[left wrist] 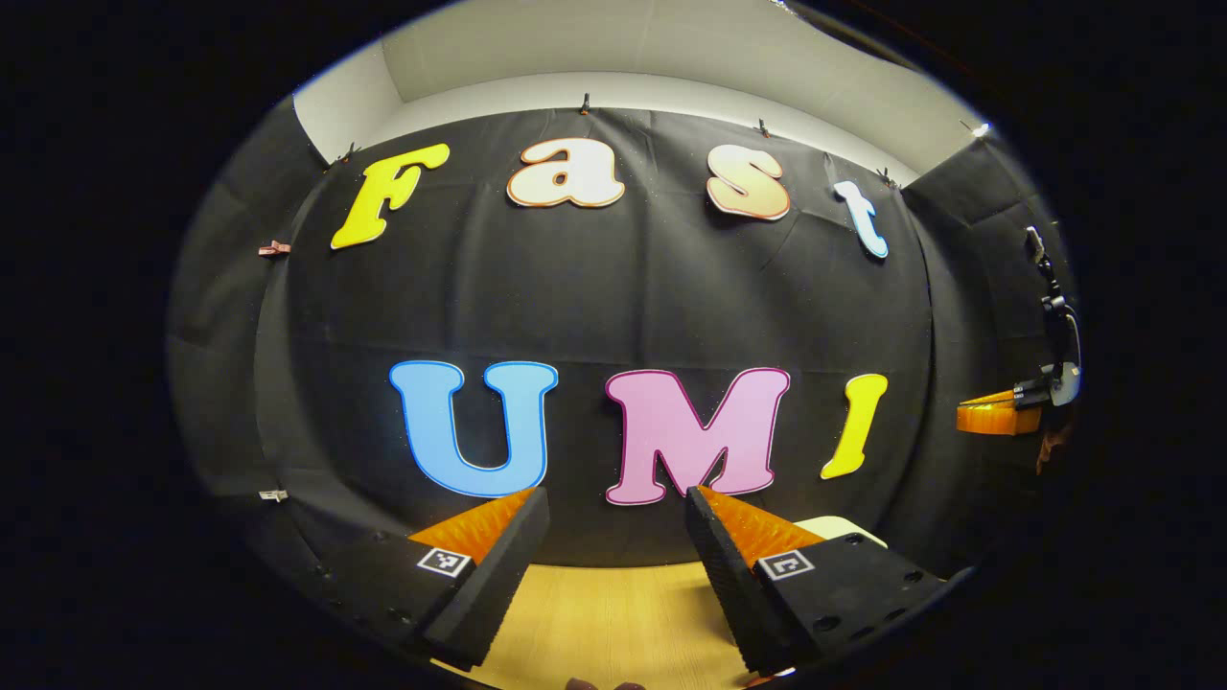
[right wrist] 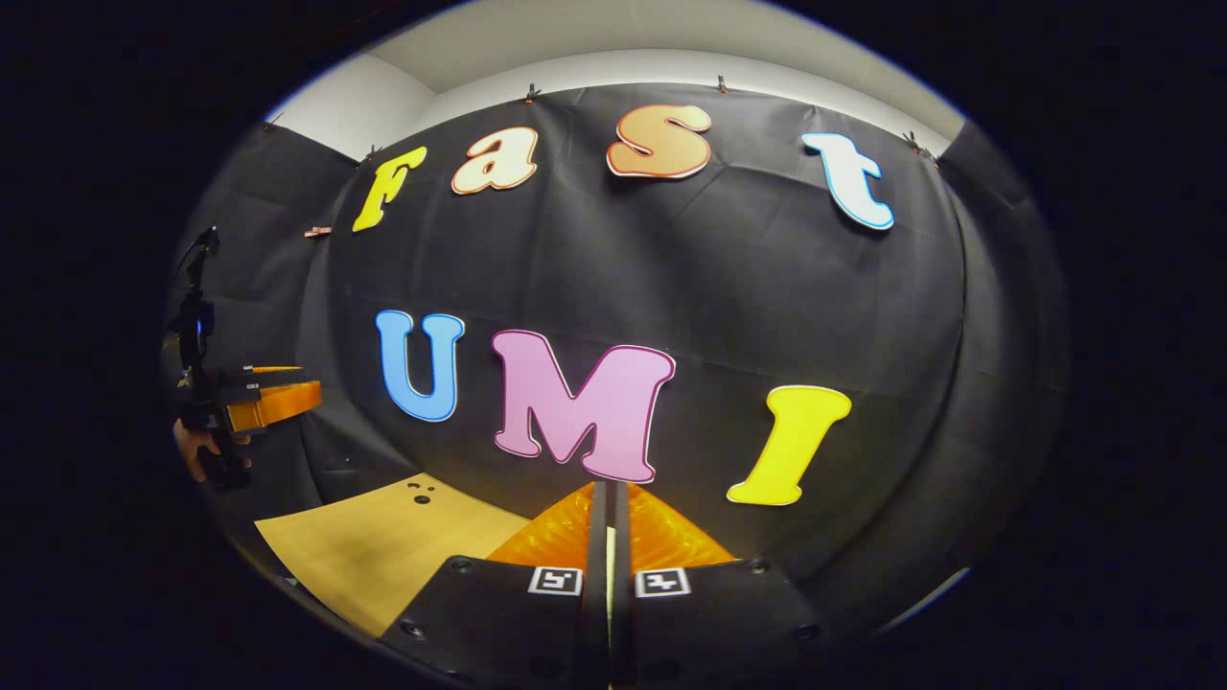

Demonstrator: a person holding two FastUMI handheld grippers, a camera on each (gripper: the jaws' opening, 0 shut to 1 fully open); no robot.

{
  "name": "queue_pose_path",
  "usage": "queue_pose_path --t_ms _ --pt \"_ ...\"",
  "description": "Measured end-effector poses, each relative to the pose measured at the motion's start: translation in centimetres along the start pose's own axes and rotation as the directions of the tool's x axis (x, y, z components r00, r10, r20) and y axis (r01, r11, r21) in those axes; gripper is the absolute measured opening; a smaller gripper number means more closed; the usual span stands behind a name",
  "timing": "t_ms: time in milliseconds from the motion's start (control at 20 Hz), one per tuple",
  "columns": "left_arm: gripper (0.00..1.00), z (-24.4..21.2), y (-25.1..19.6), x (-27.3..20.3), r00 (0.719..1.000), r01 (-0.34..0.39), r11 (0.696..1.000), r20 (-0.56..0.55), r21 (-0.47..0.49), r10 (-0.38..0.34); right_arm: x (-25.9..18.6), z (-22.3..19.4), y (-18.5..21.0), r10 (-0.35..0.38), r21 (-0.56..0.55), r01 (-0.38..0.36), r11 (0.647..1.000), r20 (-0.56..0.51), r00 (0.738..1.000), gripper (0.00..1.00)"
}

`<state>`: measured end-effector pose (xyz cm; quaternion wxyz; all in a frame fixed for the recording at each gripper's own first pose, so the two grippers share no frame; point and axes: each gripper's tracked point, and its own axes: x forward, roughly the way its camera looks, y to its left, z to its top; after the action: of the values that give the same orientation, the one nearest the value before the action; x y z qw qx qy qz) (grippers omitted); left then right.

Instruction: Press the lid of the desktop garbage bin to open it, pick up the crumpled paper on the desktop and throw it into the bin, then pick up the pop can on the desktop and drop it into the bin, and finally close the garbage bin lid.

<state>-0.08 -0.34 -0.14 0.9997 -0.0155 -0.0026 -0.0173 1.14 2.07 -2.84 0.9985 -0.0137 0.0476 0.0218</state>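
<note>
Above the desk (left wrist: 613,613), left tool (left wrist: 613,517) agape.

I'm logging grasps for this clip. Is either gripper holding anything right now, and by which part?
Nothing is held. The left gripper stands open with only the light wooden tabletop showing between its fingers; the right gripper is shut, its fingers together on nothing.

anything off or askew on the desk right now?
Nothing stands out. Both grippers face the booth wall; the bare wooden desktop shows below. Left gripper has its jaws open and empty; right gripper has its jaws shut on nothing.
</note>
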Motion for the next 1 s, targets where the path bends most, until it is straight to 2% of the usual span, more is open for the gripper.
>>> queue_pose_path --t_ms 50,100,250,500,1000 --pt "0.93 0.0 0.0 -0.1 1.000 -0.001 1.000 0.002 -0.001 0.001 0.2 0.1 -0.4 -0.018 -0.001 0.018 1.000 0.021 1.000 0.05" --pt "0.93 0.0 0.1 0.0 1.000 -0.001 1.000 0.003 -0.003 0.001 0.5 -0.1 -0.2 -0.006 0.007 0.006 1.000 0.015 1.000 0.05" --pt "0.93 -0.3 0.2 -0.1 1.000 0.000 1.000 -0.002 -0.008 0.000 2.3 -2.9 0.6 0.024 0.018 -0.023 1.000 -0.065 0.998 0.05" --pt "0.93 -0.8 0.7 -0.3 1.000 -0.013 1.000 -0.013 0.002 0.013 5.3 -7.2 3.3 0.079 0.013 -0.078 0.997 -0.129 0.989 0.05" --pt "0.93 -1.5 1.1 -0.3 0.999 -0.037 0.999 -0.027 0.001 0.037 8.5 -16.2 6.1 0.100 0.029 -0.096 0.995 -0.201 0.974 0.05"
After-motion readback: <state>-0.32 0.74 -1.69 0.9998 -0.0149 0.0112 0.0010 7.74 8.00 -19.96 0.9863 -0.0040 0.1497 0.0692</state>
